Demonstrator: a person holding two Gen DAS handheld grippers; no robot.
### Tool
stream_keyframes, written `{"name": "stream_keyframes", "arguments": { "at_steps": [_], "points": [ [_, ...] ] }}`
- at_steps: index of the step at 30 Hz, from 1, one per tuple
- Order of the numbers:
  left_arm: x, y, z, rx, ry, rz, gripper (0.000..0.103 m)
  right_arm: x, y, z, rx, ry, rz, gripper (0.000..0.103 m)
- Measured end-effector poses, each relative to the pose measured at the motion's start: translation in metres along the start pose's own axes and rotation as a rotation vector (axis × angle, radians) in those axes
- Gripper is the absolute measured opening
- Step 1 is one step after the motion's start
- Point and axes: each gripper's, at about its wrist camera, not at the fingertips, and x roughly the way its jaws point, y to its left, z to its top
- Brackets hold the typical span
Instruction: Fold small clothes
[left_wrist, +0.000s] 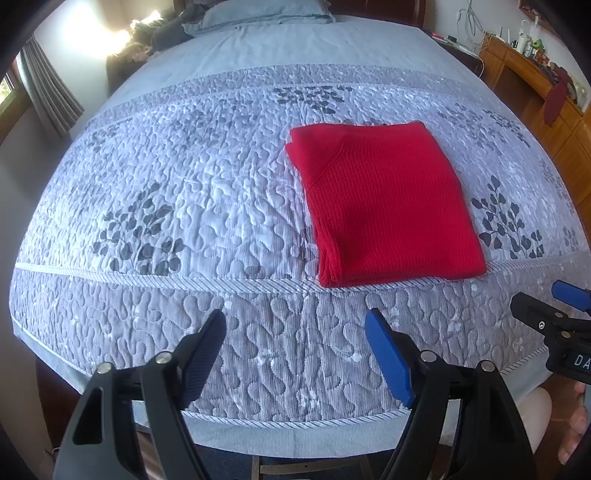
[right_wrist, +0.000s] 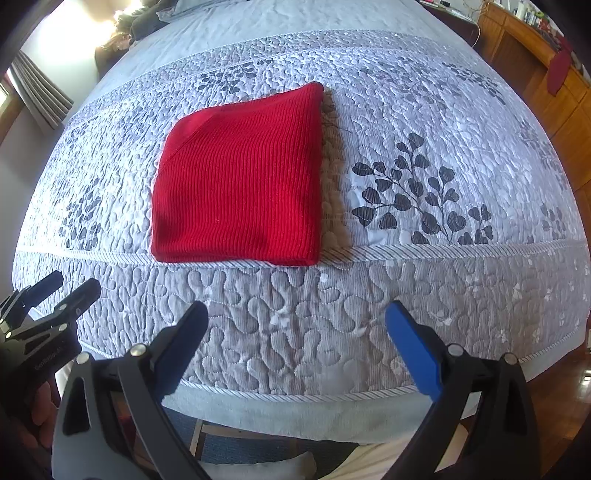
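A red knit garment (left_wrist: 384, 206) lies folded into a flat square on the grey quilted bedspread (left_wrist: 184, 206); in the right wrist view the same red garment (right_wrist: 240, 181) sits left of centre on the bedspread (right_wrist: 424, 288). My left gripper (left_wrist: 295, 325) hangs over the bed's near border, open, nothing between its jaws, short of the garment. My right gripper (right_wrist: 297, 314) is likewise open and empty, just below the garment's front edge. Each gripper shows at the other view's edge: the right gripper (left_wrist: 550, 306) and the left gripper (right_wrist: 62, 291).
Pillows (left_wrist: 258, 14) lie at the head of the bed. A wooden dresser (left_wrist: 543, 92) with small items stands along the right side, with a dark red cloth (left_wrist: 556, 98) draped on it. Curtains (left_wrist: 48, 99) hang at the left. The bed's foot edge (left_wrist: 295, 424) is right below the grippers.
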Motion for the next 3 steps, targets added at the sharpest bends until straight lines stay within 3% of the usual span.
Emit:
{"name": "stream_keyframes", "arguments": {
  "at_steps": [3],
  "points": [
    [0.0, 0.0002, 0.0005, 0.002, 0.0, 0.002, 0.078, 0.0006, -0.0002, 0.0008, 0.0, 0.001, 0.0, 0.096]
  ]
}}
